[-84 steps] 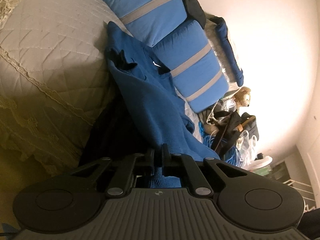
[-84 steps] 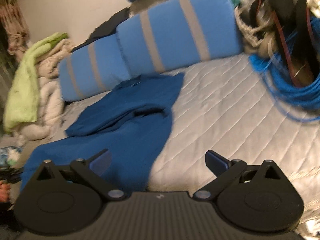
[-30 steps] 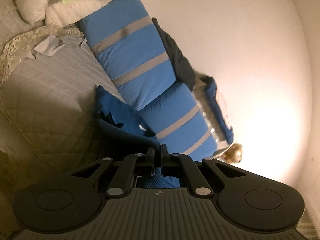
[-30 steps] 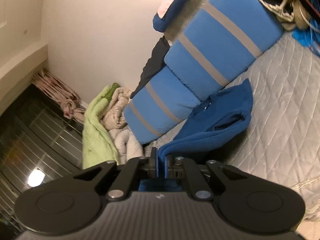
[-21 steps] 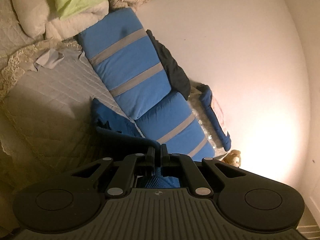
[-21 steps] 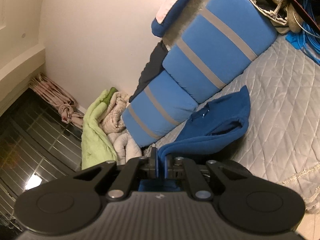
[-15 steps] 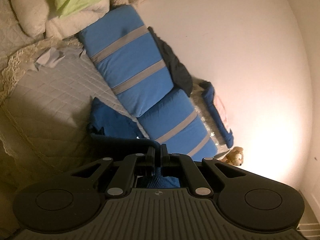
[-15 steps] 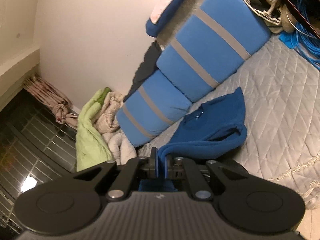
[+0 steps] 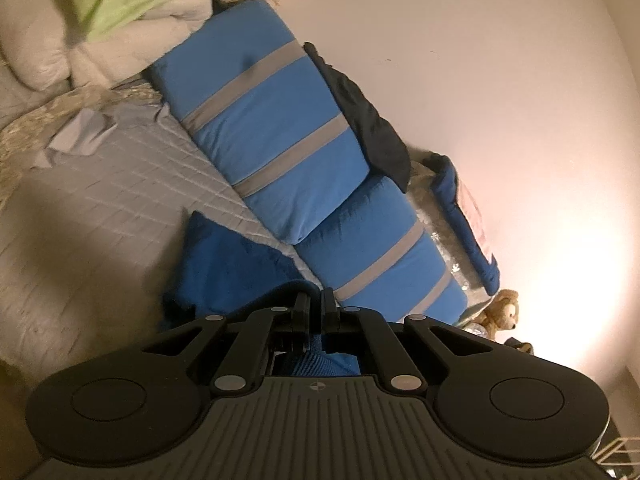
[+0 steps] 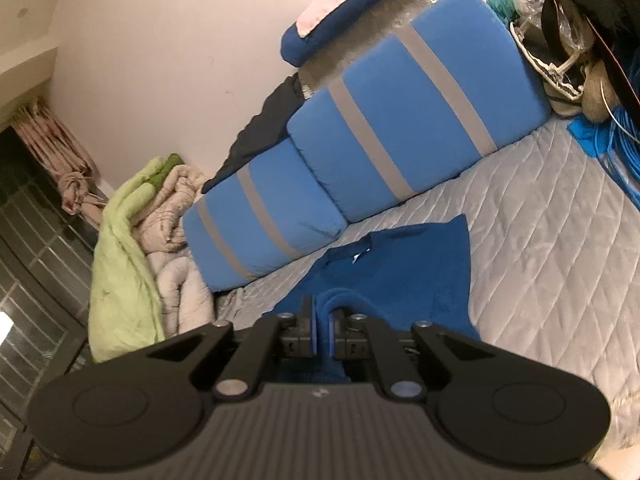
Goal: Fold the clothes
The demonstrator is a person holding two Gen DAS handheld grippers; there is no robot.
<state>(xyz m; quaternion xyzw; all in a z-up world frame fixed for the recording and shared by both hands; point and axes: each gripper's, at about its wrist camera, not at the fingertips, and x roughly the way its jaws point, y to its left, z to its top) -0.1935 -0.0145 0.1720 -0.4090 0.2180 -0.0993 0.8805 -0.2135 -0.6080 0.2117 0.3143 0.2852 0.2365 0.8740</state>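
We hold the blue garment in both tongs at once. The right gripper is clenched on a rolled edge of the cloth, which loops up between its blue-padded fingers and falls away in front of them. The left gripper is likewise clenched on the garment: blue fabric fills the narrow slot between its black fingers and shows again behind them, under the linkage.

The garment lies on the grey quilted bedcover, directly ahead of both tools and just in front of the two blue cushions with grey stripes. In the right wrist view its collar, with a small white label, points toward the cushions, and its long axis runs from the fingers away to the cushions. Its far corner reaches a point on the quilt, near the cushion base.

The right wrist view shows the collar, the flat spread of the cloth and a tangle of blue cord at the right edge. The left wrist view shows none of these; there the garment appears only as a bunched dark blue mass. That view alone shows a stuffed bear beyond the cushions and a crumpled grey cloth on the bedcover. Both views show a green blanket heaped at the cushions' end.
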